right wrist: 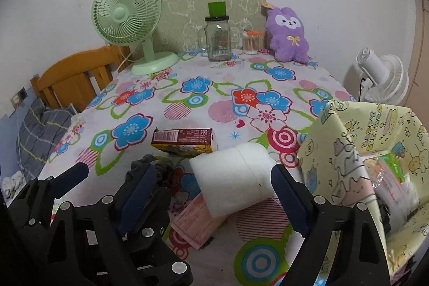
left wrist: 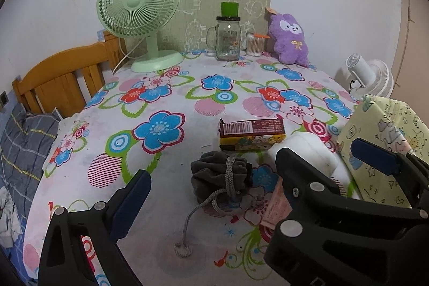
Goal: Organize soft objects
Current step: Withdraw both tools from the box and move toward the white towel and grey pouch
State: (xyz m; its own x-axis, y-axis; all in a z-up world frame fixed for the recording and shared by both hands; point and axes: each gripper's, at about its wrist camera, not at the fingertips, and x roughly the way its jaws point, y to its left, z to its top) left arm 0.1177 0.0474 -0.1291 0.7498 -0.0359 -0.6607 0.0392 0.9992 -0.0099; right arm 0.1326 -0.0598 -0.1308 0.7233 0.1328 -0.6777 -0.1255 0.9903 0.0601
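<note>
A white soft roll lies on the floral tablecloth, partly on a pink packet. My right gripper stands open around the roll, its pads not pressing it. A dark grey drawstring pouch lies just left of the roll. It sits between and slightly ahead of the fingers of my open left gripper. The two grippers are side by side and overlap, so the right gripper's finger hides the left gripper's right finger. A purple plush sits upright at the back of the table.
A yellow cartoon-print box holding packets stands at the right edge. A brown snack box lies behind the pouch. At the back stand a green fan, a glass jar and a swab tub. A wooden headboard is on the left.
</note>
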